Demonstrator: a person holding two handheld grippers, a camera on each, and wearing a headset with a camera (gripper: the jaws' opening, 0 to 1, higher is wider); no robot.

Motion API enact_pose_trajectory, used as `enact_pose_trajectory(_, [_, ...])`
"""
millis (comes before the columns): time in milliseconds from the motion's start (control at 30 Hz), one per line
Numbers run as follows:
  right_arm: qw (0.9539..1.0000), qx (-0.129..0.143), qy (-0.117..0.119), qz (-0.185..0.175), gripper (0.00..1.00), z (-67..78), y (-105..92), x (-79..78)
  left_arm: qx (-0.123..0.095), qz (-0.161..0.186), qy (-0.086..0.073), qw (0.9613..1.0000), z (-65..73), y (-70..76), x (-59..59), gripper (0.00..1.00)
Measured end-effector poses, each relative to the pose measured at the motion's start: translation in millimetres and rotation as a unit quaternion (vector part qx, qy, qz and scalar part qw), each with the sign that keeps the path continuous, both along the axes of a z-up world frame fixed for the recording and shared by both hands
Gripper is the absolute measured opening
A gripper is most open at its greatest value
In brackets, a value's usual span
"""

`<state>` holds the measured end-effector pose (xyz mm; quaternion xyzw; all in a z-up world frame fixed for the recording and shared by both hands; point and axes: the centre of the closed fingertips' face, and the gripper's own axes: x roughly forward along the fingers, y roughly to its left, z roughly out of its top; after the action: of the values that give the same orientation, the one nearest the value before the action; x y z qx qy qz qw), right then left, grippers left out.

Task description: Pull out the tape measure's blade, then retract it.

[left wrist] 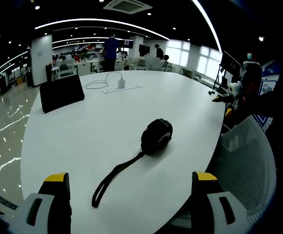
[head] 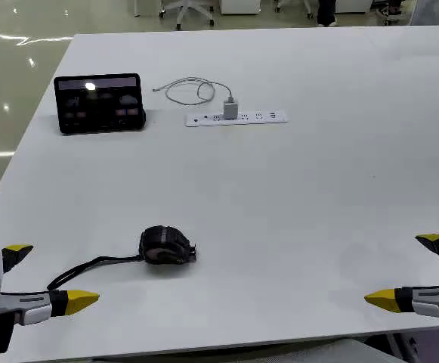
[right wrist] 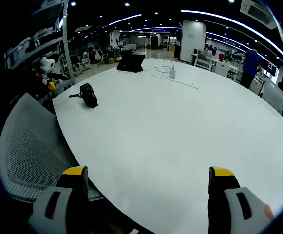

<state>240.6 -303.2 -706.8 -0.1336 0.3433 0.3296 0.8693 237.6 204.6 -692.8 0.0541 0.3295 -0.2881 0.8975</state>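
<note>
White table (head: 302, 204) spreads across the head view. The black tape measure (head: 166, 246) lies on it toward 7 o'clock, its blade not yet pulled out. Its dark strap (head: 91, 266) trails off at 9 o'clock toward the left gripper (head: 51, 274). That gripper sits near 8 o'clock, its yellow-tipped fingers (head: 79, 301) spread wide with nothing between them, clear of the tape measure's case. The right gripper (head: 406, 270) is at 4 o'clock, its fingers just as wide and empty, well apart from the tape measure. Toward 11 o'clock a dark tablet (head: 98, 103) stands propped up. Near 12 o'clock a white power strip (head: 253, 117) carries a charger (head: 230, 108) with a looped cable (head: 187, 91).

From the left gripper view, the two fingers rise at 7 and 5 o'clock with a broad gap between them, holding nothing. The tape measure rests just right of centre on the table, and its strap curls down toward 7 o'clock, into the space between the fingers. The right gripper shows small at 2 o'clock, past the table's edge. A grey mesh chair (left wrist: 248, 161) sits at 4 o'clock.

From the right gripper view, the fingers again stand far apart at 7 and 5 o'clock, with bare table between them. The tape measure is small at 10 o'clock, near the table's edge. The left gripper lies farther out the same way, and the mesh chair is at 8 o'clock.
</note>
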Motion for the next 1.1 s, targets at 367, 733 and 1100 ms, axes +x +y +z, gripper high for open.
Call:
enact_pose_trajectory(367, [1.0000, 0.000, -0.003, 0.000, 0.97, 3.3, -0.6, -0.6, -0.001, 0.000, -0.006, 1.0000, 4.1, -2.7, 2.8, 1.00])
enact_pose_trajectory(733, [1.0000, 0.002, -0.008, 0.003, 0.98, 4.9, 3.5, -3.0, 0.005, -0.006, -0.021, 0.9997, 8.1, -4.7, 6.7, 1.00])
enact_pose_trajectory(1100, [0.9997, 0.003, -0.004, 0.022, 0.99, 3.6, 19.9, 6.0, 0.004, -0.083, -0.008, 0.9966, 2.9, -27.4, 9.4, 1.00])
